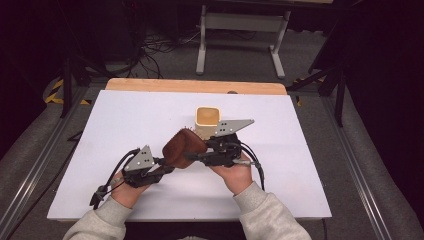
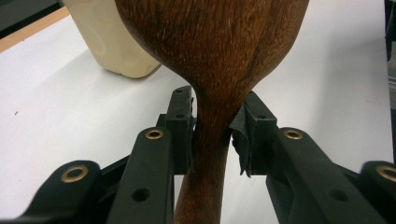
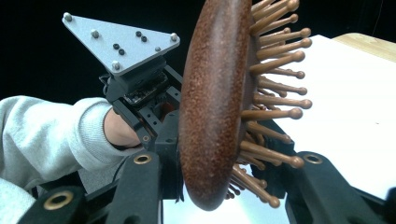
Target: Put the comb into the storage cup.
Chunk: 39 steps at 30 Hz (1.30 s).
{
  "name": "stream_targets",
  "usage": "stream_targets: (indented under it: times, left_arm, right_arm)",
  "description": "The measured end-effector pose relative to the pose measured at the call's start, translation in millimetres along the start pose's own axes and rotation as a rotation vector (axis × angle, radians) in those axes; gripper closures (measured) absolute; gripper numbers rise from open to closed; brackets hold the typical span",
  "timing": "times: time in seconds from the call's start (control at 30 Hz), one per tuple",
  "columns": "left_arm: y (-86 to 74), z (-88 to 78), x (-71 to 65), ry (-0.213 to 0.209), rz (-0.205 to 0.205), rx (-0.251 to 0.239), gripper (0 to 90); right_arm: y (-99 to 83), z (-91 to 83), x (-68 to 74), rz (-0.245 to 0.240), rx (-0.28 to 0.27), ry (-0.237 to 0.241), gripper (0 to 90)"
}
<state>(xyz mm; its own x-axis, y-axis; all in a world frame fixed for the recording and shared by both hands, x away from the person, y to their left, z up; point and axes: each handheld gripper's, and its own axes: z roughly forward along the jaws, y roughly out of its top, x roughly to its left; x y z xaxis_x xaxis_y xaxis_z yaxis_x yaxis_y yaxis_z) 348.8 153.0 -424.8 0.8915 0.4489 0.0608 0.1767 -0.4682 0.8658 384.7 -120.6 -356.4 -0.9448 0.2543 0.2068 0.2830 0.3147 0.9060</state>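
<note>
Brush (image 1: 183, 146): brown wood, oval head, round-tipped pegs.
Left gripper (image 2: 212, 126): pinching the brush neck.
Right gripper (image 3: 219, 179): clamped on the brush head.
Cup (image 1: 207, 121): cream, squarish, just behind the brush.

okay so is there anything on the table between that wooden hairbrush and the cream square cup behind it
Nothing visible does. The brown wooden hairbrush with peg bristles is held above the white table by the left gripper at its neck and the right gripper across its head, right beside the cream square cup, with no object between them.
</note>
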Motion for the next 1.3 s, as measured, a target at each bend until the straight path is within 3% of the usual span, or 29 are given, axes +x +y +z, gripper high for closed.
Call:
stream_targets:
  times: [0.1,0.17,0.4,0.5,0.63,0.83,1.3]
  left_arm:
    - [0.3,-1.4,0.6,-0.001,-0.007,-0.017,69.3]
    - [0.4,-3.0,2.4,-0.006,-0.019,-0.026,62.8]
    - [-0.9,-10.1,12.2,-0.025,-0.071,-0.102,24.5]
    - [-2.0,-13.1,16.7,-0.030,-0.094,-0.139,13.6]
    - [-3.8,-16.8,21.6,-0.033,-0.108,-0.159,7.8]
    - [-8.6,-23.7,26.4,0.010,-0.110,-0.188,2.8]
    - [-17.5,-33.2,36.7,0.059,-0.124,-0.190,2.2]
  right_arm:
    - [3.0,-0.8,1.6,-0.006,0.000,-0.001,61.0]
    - [6.5,-2.3,3.2,-0.017,0.000,-0.005,61.0]
    - [22.1,-15.7,3.5,-0.048,-0.016,-0.034,61.0]
    - [26.6,-20.3,4.0,-0.055,-0.024,-0.040,60.9]
    - [35.9,-29.1,4.3,-0.069,-0.030,-0.059,60.9]
    - [47.8,-42.6,3.2,-0.082,-0.045,-0.089,60.9]
    - [67.8,-70.4,-3.0,-0.094,-0.070,-0.190,60.8]
